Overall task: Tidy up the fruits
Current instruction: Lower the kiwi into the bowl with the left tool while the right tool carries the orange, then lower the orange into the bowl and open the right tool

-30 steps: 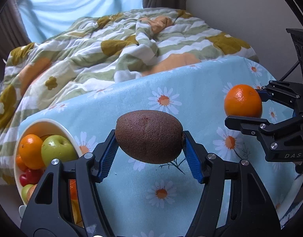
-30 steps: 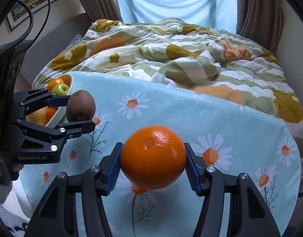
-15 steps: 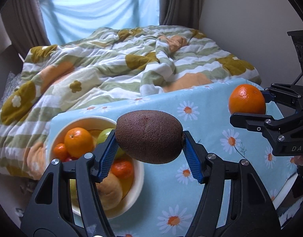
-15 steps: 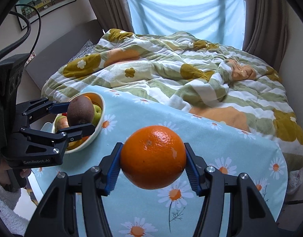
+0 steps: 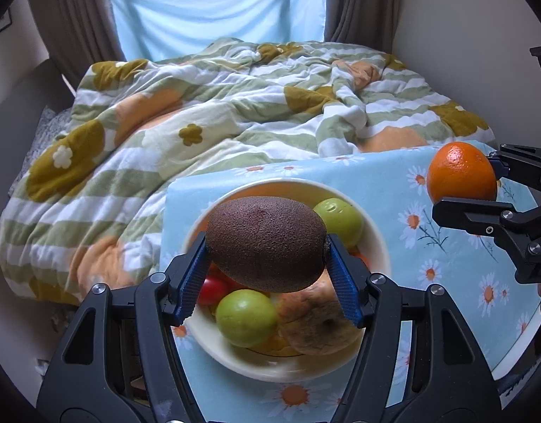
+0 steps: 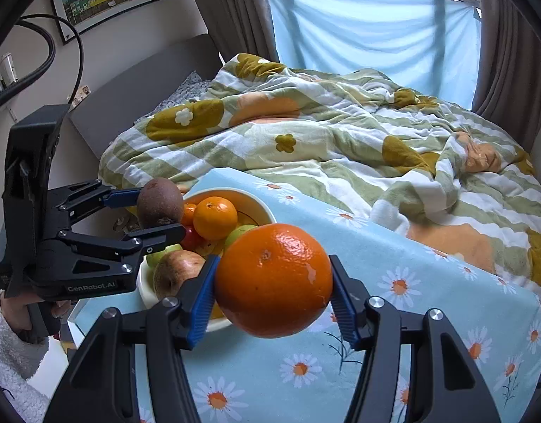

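My left gripper [image 5: 267,264] has its jaws partly open and clamped on a brown kiwi [image 5: 266,243], blue pads pressed to both ends; directly below the jaws sits the cream bowl [image 5: 376,236], holding two green apples [image 5: 246,317], a small red fruit [image 5: 212,289] and a russet apple [image 5: 316,324]; the kiwi hangs above the bowl, not touching the fruit in it. My right gripper [image 6: 273,289] has its jaws closed on an orange [image 6: 273,279], gripped at its sides, held above the surface [image 6: 429,282] with its daisy-print cloth; the bowl lies ahead and to the left of these jaws, a smaller orange [image 6: 215,218] on top of the pile. Beyond both jaws is the bed [image 6: 323,134] with a rumpled flowered quilt; a fleecy sleeve [image 6: 13,352] shows behind the left gripper.
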A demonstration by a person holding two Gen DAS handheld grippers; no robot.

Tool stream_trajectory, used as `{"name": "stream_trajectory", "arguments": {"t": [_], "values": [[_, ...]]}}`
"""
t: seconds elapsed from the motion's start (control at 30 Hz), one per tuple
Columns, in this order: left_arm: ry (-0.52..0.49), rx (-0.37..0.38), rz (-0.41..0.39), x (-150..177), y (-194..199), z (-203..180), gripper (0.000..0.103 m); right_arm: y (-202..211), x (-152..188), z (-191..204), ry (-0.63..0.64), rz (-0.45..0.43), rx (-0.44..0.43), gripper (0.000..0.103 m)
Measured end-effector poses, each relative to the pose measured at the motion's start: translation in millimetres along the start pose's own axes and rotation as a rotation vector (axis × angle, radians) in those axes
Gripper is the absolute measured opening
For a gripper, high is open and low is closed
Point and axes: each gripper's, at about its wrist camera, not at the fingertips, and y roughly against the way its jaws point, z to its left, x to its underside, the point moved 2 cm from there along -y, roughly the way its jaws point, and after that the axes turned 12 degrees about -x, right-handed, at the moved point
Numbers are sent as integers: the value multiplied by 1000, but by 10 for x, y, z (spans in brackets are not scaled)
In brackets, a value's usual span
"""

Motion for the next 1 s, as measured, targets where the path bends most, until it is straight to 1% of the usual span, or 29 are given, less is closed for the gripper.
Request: {"name": "stream_trajectory", "arguments": {"t": [0.17, 0.33, 0.67, 0.8, 0.87, 0.9, 0.97, 1.0], "values": [[-22, 15, 37, 94, -254, 171, 69, -239, -59, 109, -12, 2, 2, 55], [-44, 34, 64, 125, -438, 189, 69, -376, -81, 145, -39, -1, 12, 55], [-97, 73, 78, 143, -573, 133, 69, -437, -83, 172, -68, -6, 43, 55], [-93, 76, 89, 134, -592, 143, 70, -406, -77, 159, -80, -14, 48, 55], [-95, 63, 104, 138, -612, 148, 70, -390, -84, 155, -82, -16, 50, 55], [-98, 53, 107, 145, -612, 151, 71, -380, -88, 155, -82, -18, 50, 55], [-101, 21, 96, 152, -575, 164, 85, -358, -97, 156, -82, -20, 48, 55], [-100, 14, 87, 146, -542, 178, 98, -349, -104, 157, -82, -21, 47, 55]]}}
